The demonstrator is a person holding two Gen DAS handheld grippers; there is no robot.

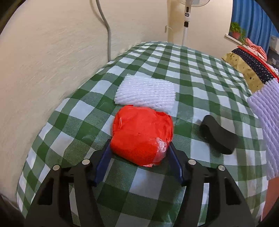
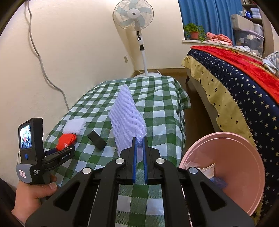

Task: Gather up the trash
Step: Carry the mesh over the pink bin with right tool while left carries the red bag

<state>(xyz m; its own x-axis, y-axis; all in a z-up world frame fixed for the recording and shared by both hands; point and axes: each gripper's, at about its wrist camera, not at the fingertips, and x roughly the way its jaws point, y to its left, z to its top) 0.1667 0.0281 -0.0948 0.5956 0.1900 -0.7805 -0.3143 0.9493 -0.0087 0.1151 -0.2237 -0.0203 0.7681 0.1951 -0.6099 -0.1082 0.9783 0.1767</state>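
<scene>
My left gripper (image 1: pixel 140 150) stands around a crumpled red plastic wrapper (image 1: pixel 142 134) on the green checked tablecloth (image 1: pixel 200 83); its blue pads touch both sides of the wrapper. The wrapper also shows in the right wrist view (image 2: pixel 66 138), with the left gripper (image 2: pixel 68 148) at it. My right gripper (image 2: pixel 139 142) is shut on a white foam net sleeve (image 2: pixel 127 120) and holds it upright above the table. That sleeve shows at the right edge of the left wrist view (image 1: pixel 265 129). A second white foam net (image 1: pixel 146 92) lies flat just behind the wrapper.
A black flat object (image 1: pixel 218 135) lies right of the wrapper. A pink basin (image 2: pixel 226 167) holding some scraps sits beside the table at the lower right. A bed with a starred cover (image 2: pixel 235 83) stands to the right, and a standing fan (image 2: pixel 134 15) behind the table.
</scene>
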